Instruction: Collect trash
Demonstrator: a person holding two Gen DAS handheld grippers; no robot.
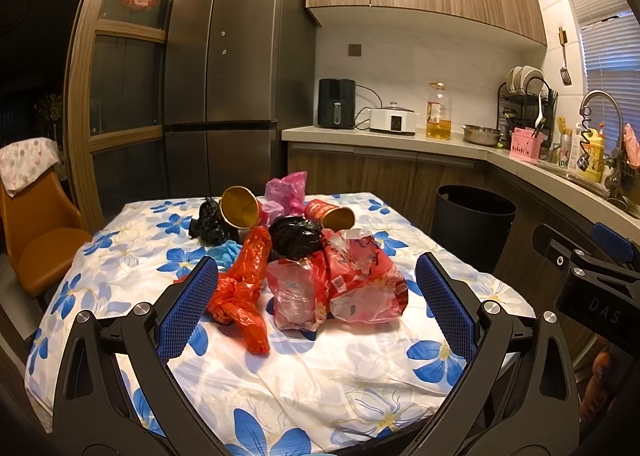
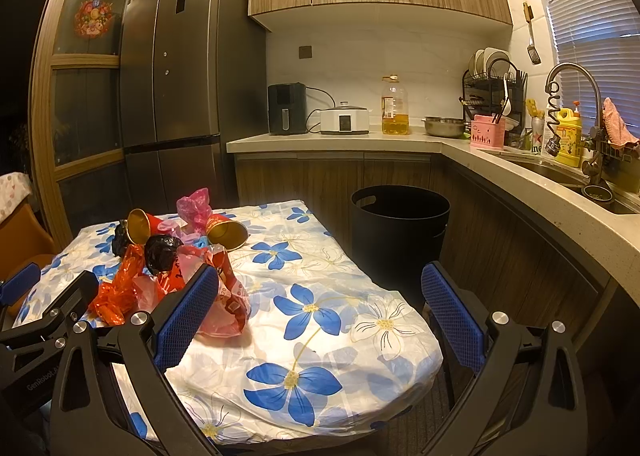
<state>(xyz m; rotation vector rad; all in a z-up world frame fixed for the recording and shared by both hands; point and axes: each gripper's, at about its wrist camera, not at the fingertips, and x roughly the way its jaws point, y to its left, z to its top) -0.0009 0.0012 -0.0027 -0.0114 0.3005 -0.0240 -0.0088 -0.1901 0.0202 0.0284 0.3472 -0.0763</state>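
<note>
Kitchen cabinets and a fridge are seen behind a flowered tabletop point(image 1: 304, 372). Nothing looks collected yet: the trash pile point(image 1: 296, 256) lies at 12 o'clock, counted left to right as about seven crumpled bags and two paper cups point(image 1: 240, 207). The bin point(image 2: 400, 221) stands at 2 o'clock. Left claw point(image 1: 316, 308) and right claw point(image 2: 320, 320) are held wide, empty.

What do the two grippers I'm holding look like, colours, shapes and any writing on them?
Both match: the left gripper and right gripper have black angular linkage arms with triangular cut-outs and silver round bolts. Each finger carries a blue pad with a fine grid texture. Pale lettering marks the black bodies, only partly legible. No cables show.
</note>
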